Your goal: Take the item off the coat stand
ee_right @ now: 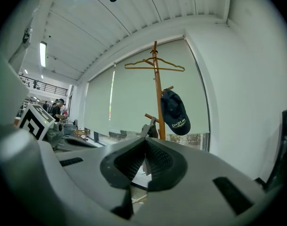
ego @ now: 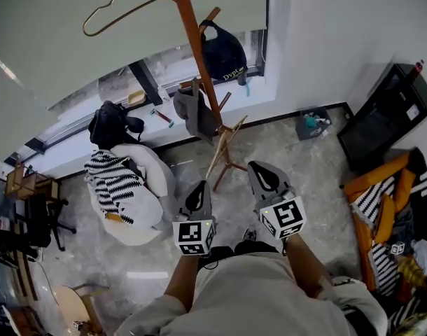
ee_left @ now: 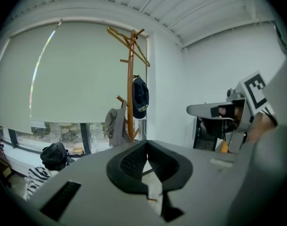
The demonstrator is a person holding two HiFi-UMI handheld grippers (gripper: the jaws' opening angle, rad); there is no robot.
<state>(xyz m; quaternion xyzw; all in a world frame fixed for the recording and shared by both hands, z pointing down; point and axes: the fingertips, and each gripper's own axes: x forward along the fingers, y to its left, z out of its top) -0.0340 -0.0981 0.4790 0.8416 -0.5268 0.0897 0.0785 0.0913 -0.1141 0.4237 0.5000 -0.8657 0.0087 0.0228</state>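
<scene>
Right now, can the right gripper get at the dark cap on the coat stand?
Probably not yet: the right gripper is shut and looks short of the cap, though nothing stands in its way.

Soft daylight is entering through the window [ee_left: 63, 133] below the drawn blind [ee_left: 77, 74] and filling the room evenly. A pale glare is lying on the floor [ego: 147, 275]. Both gripper views are curving strongly toward dark round corners, and the near left tool [ee_left: 146, 142] and right tool [ee_right: 144, 140] are blurring slightly.
</scene>
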